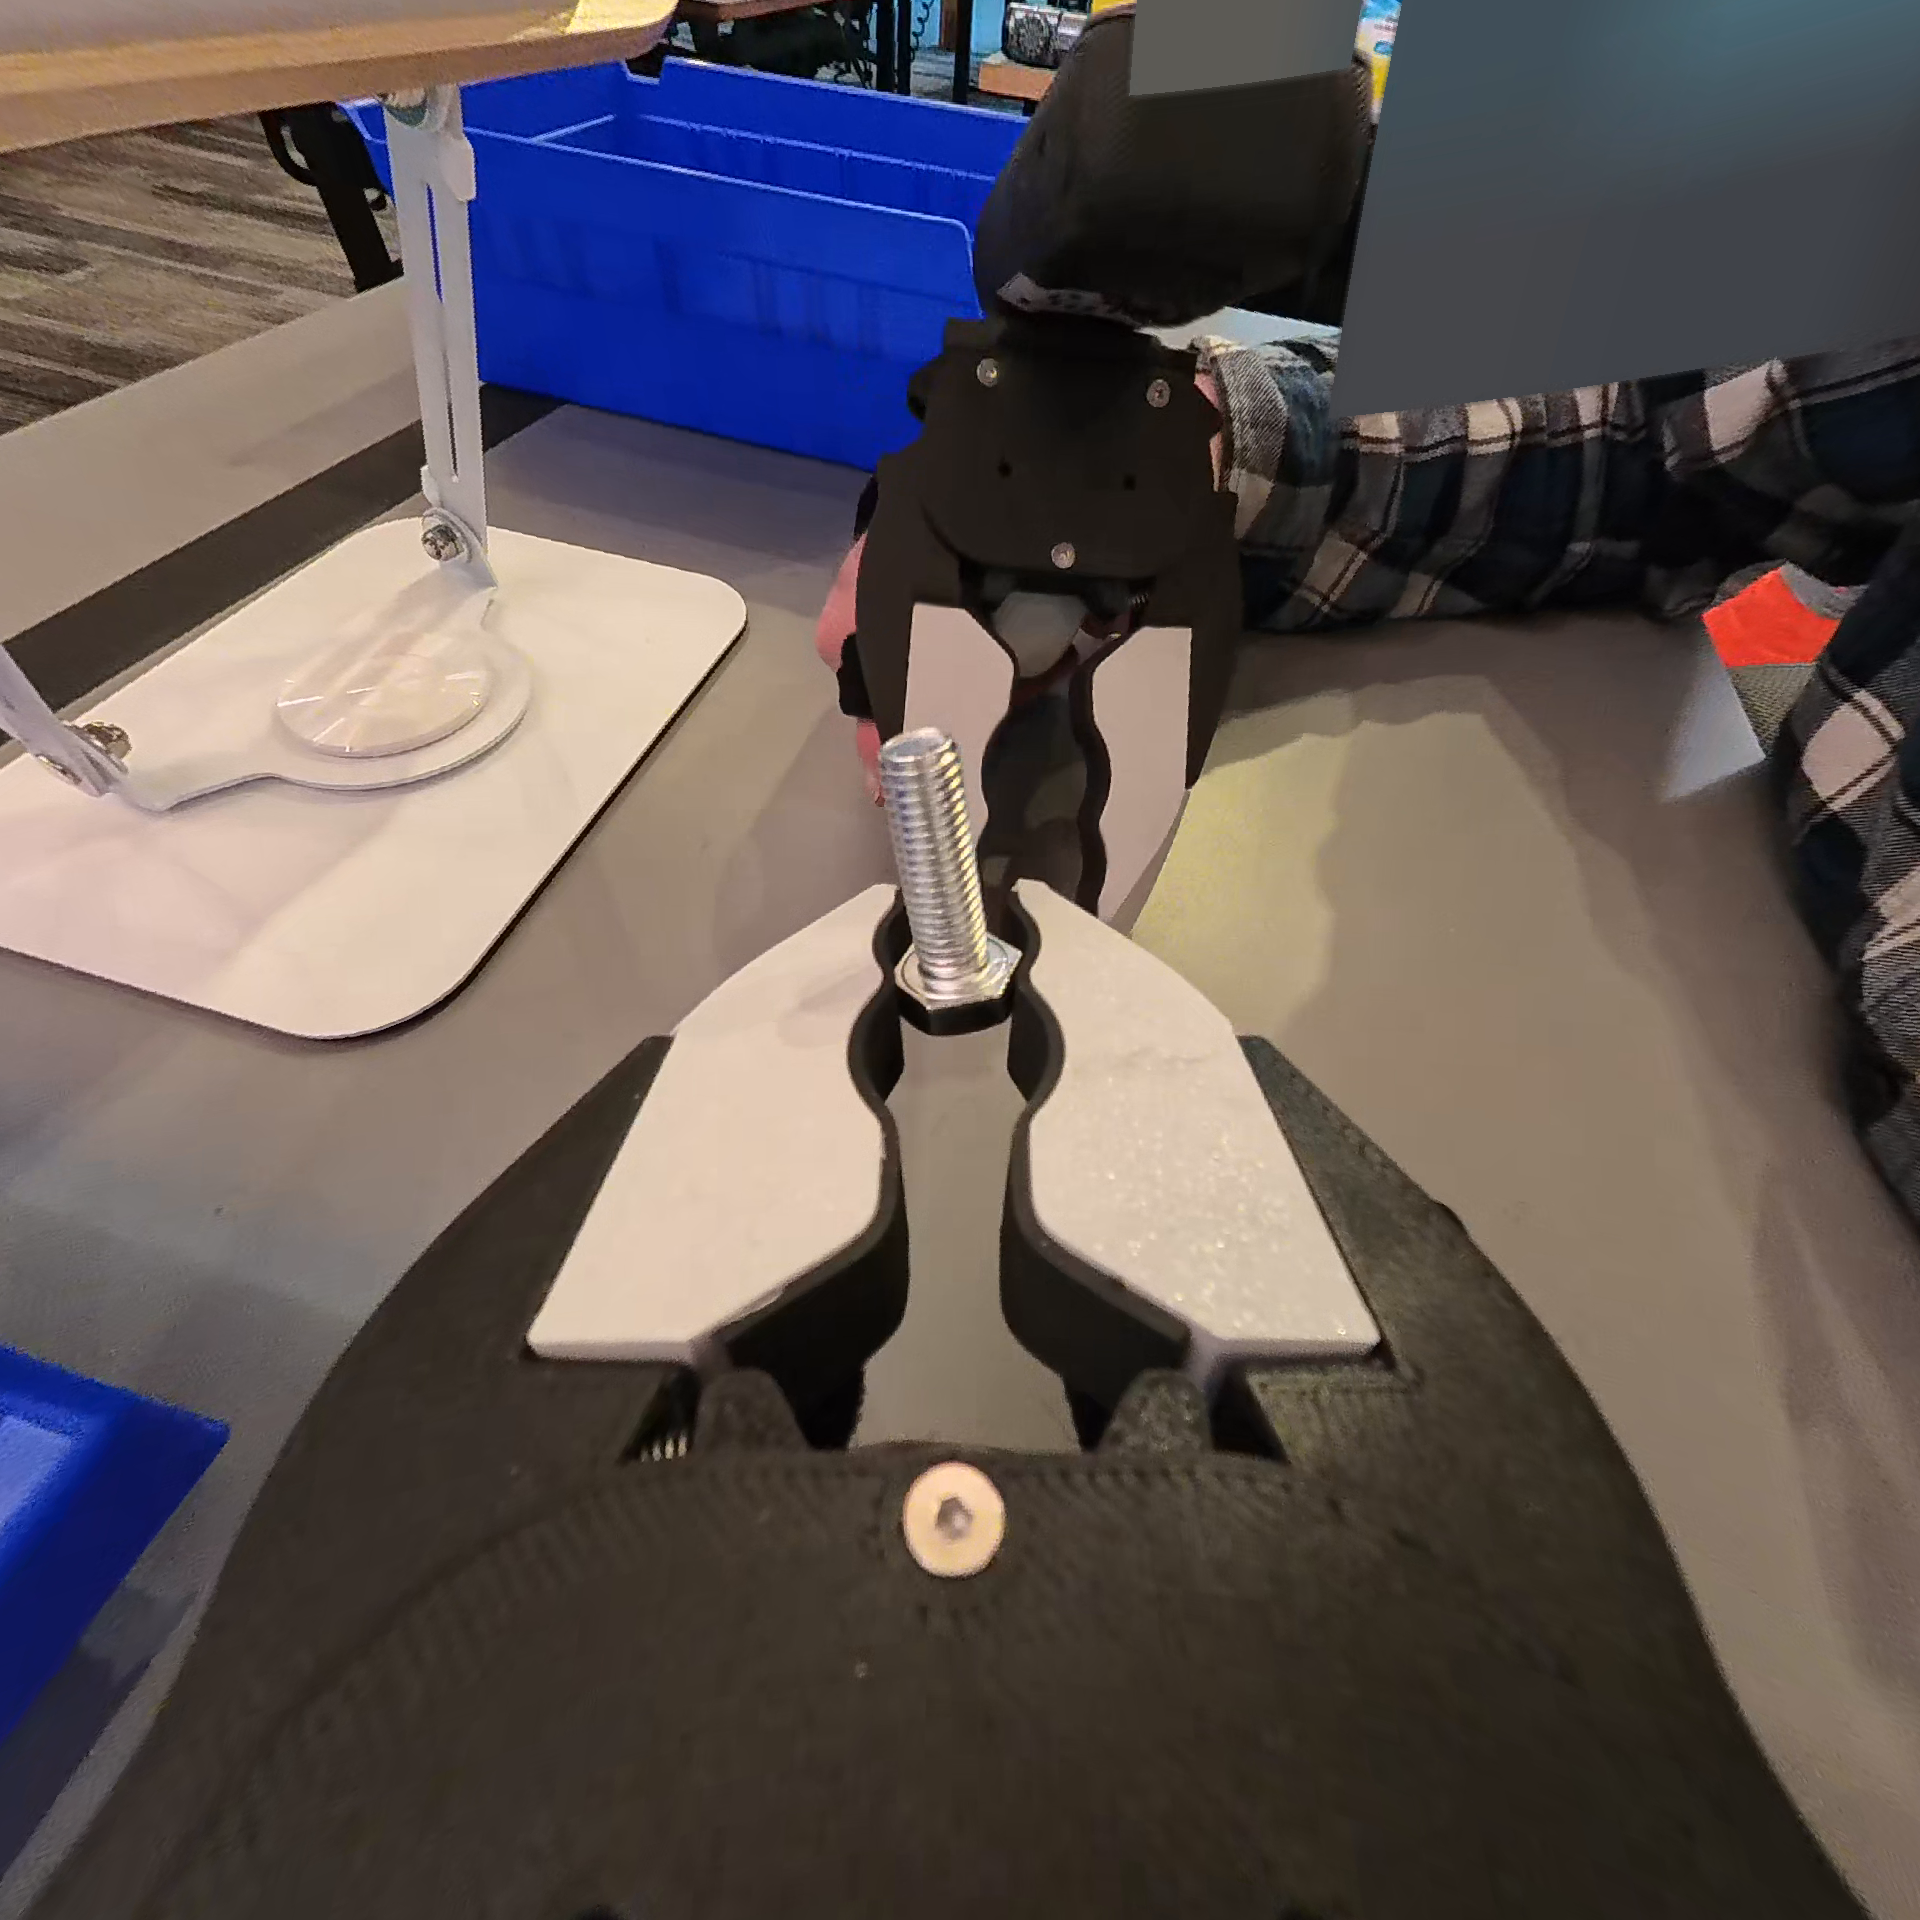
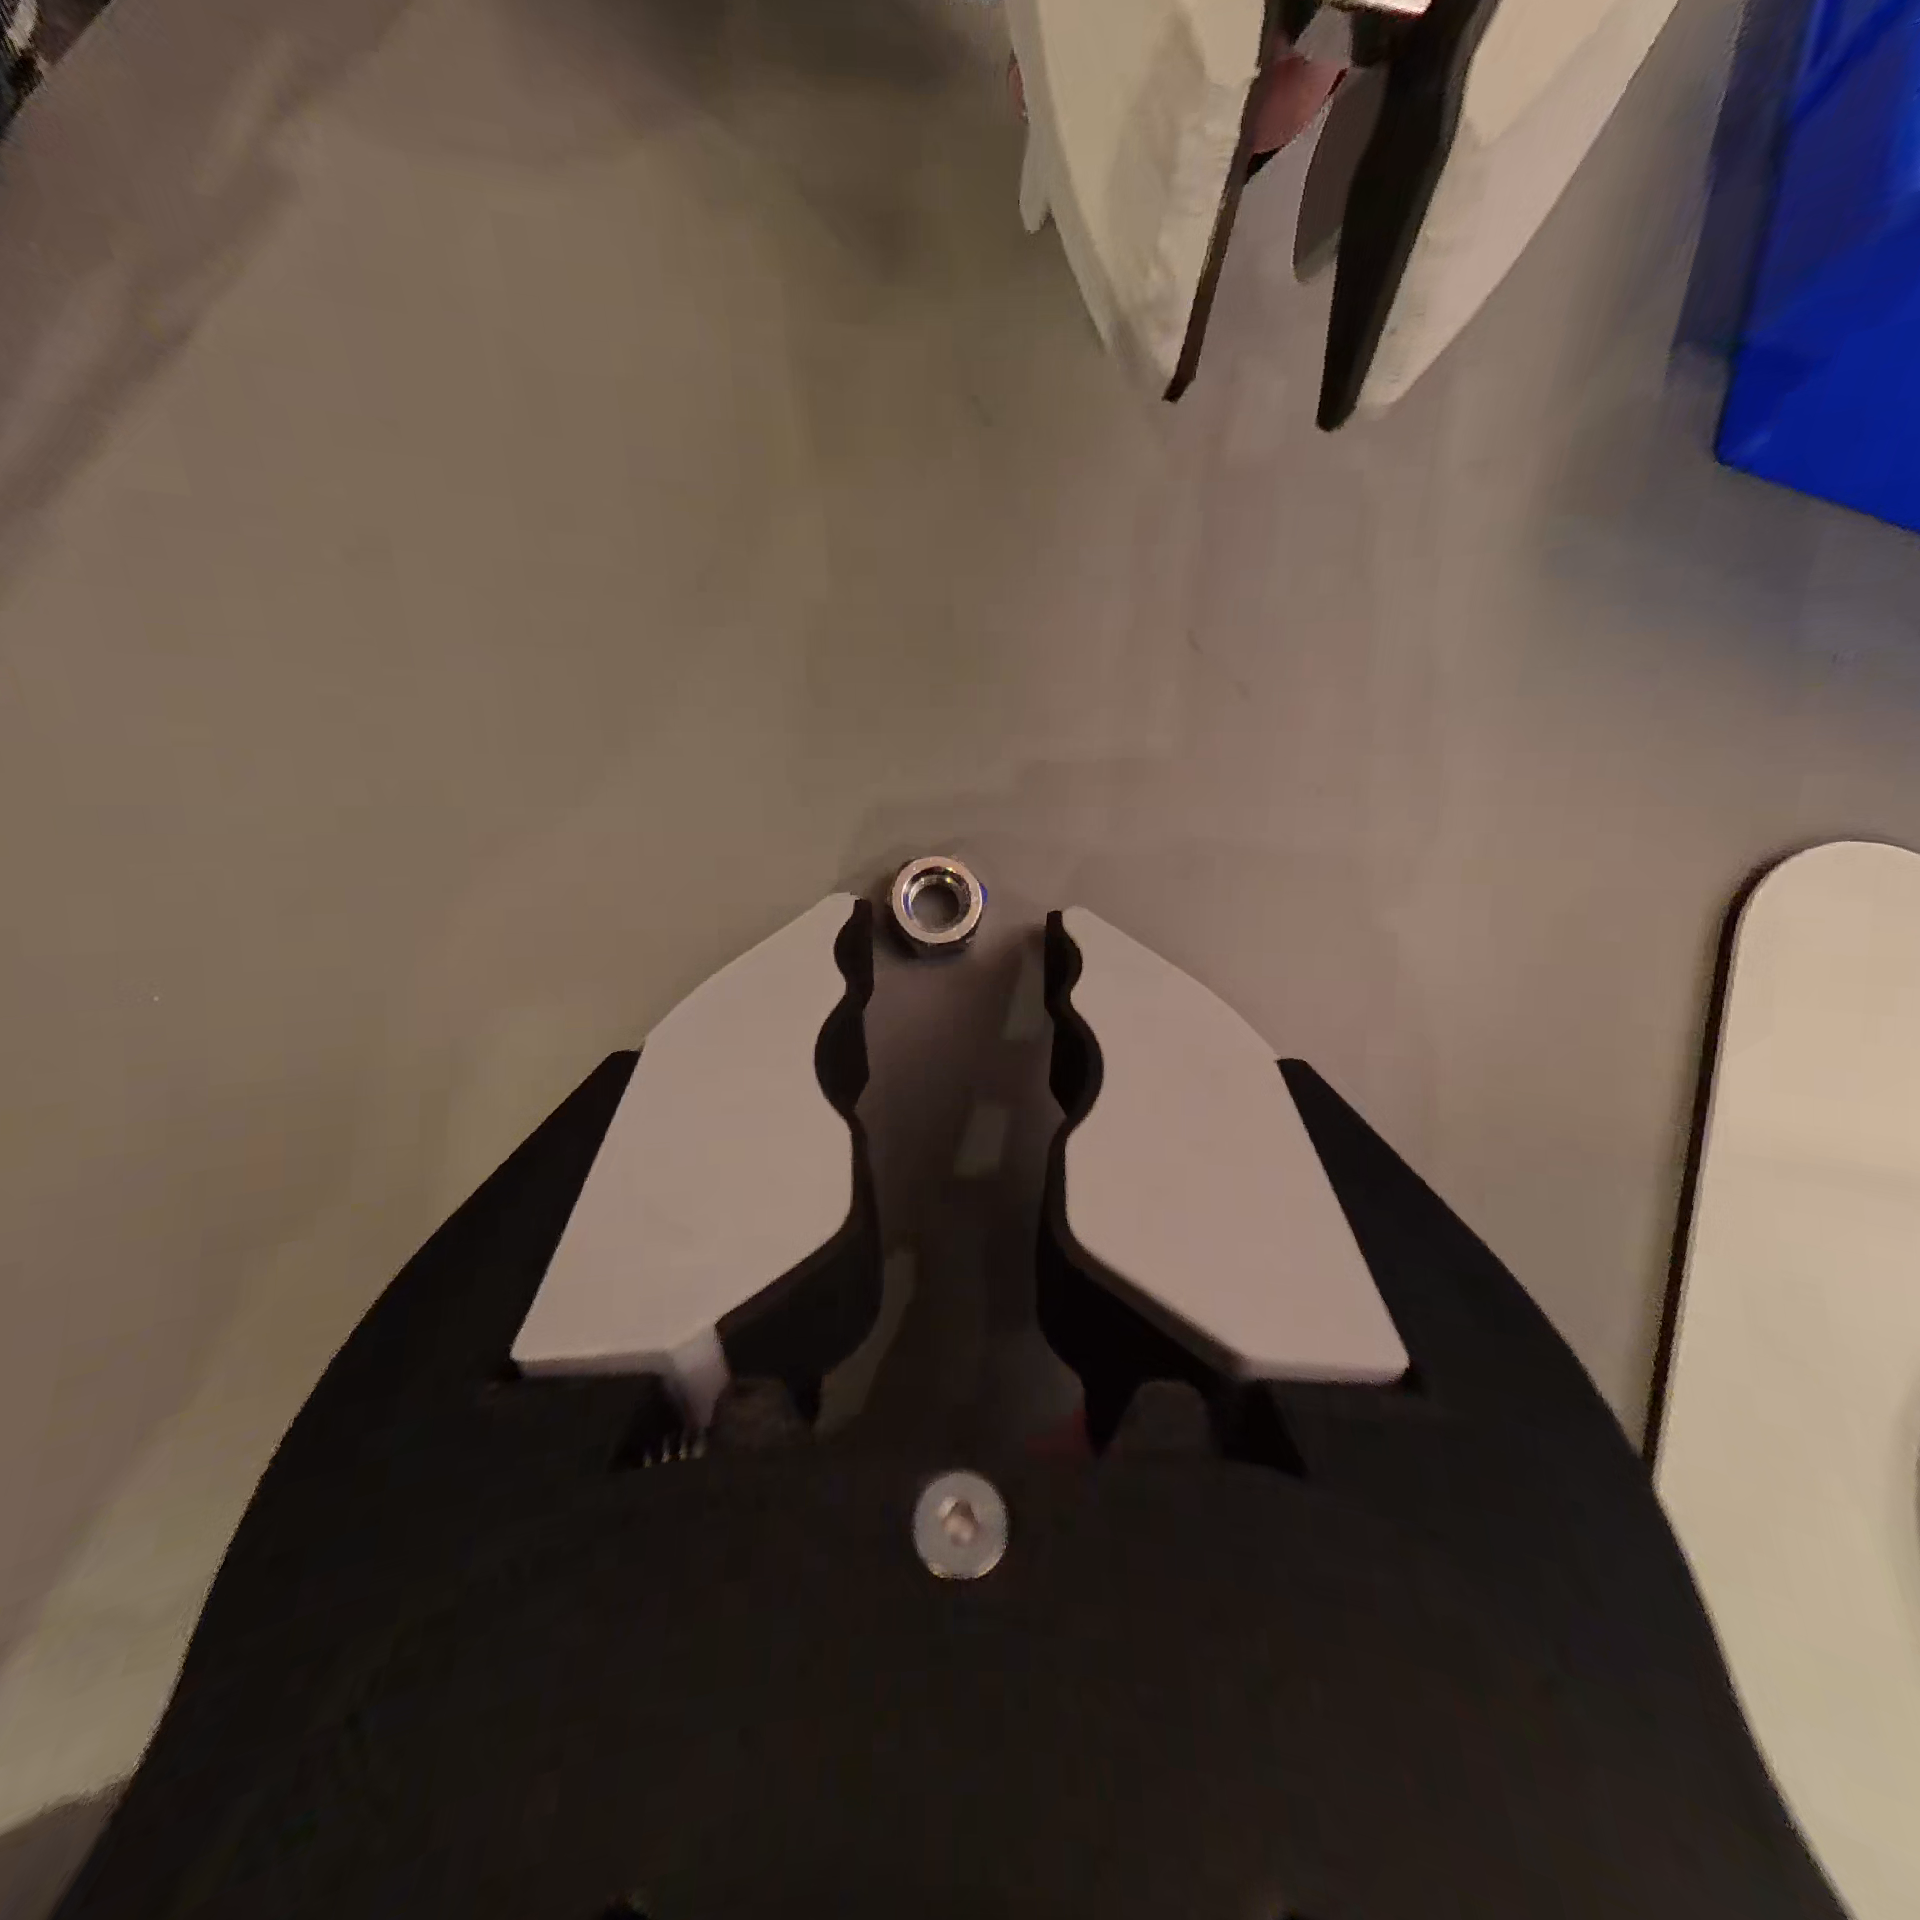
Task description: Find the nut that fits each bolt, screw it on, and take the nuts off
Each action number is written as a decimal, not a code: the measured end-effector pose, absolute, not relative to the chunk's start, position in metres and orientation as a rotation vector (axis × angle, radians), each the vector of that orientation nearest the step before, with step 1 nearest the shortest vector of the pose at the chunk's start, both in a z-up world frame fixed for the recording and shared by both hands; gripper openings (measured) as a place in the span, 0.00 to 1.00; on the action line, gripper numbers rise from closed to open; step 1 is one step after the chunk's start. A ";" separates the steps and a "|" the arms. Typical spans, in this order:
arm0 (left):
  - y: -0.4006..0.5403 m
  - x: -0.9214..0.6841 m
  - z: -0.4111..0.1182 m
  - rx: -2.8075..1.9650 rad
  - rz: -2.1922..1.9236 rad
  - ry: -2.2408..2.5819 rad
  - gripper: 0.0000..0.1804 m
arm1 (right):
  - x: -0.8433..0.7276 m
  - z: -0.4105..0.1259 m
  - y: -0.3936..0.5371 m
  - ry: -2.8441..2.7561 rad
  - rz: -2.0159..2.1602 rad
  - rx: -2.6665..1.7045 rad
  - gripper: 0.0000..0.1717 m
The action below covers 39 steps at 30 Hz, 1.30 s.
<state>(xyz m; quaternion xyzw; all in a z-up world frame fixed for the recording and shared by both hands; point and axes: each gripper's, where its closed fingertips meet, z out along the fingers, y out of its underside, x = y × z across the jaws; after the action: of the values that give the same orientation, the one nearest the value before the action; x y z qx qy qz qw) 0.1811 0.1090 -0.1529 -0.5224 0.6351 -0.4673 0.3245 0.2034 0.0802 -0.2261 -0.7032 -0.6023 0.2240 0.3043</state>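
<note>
Left gripper point(image 1: 951, 951) clamped bolt point(image 1: 932, 852) head, thread up for nutting; right gripper point(image 2: 951, 920), jaws apart and apparently empty, hovered over loose nut point(image 2: 938, 902).

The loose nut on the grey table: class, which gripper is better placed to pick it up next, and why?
The right gripper. Its fingers stand open just short of the nut, touching nothing, while the left gripper is busy clamping the upright bolt by its head.

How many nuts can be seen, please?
1: a silver nut lying flat on the grey table, just ahead of the open right gripper. Others may be hidden.
</note>
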 end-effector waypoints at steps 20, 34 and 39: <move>0.112 0.189 -0.147 -1.326 -1.206 1.586 0.08 | 0.191 -0.112 0.106 -1.264 0.811 -1.570 0.11; 0.109 0.187 -0.151 -1.274 -1.039 1.666 0.08 | 0.156 -0.097 0.114 -1.399 0.815 -1.501 0.11; 0.112 0.187 -0.154 -1.275 -0.975 1.677 0.08 | 0.157 -0.099 0.115 -1.418 0.778 -1.516 0.11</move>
<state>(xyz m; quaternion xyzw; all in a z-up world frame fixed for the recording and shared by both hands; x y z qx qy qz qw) 0.1867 0.1121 -0.1536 -0.5036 0.6626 -0.3853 0.3986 0.1569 0.1148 -0.0987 -0.6119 -0.5726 0.3140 0.4462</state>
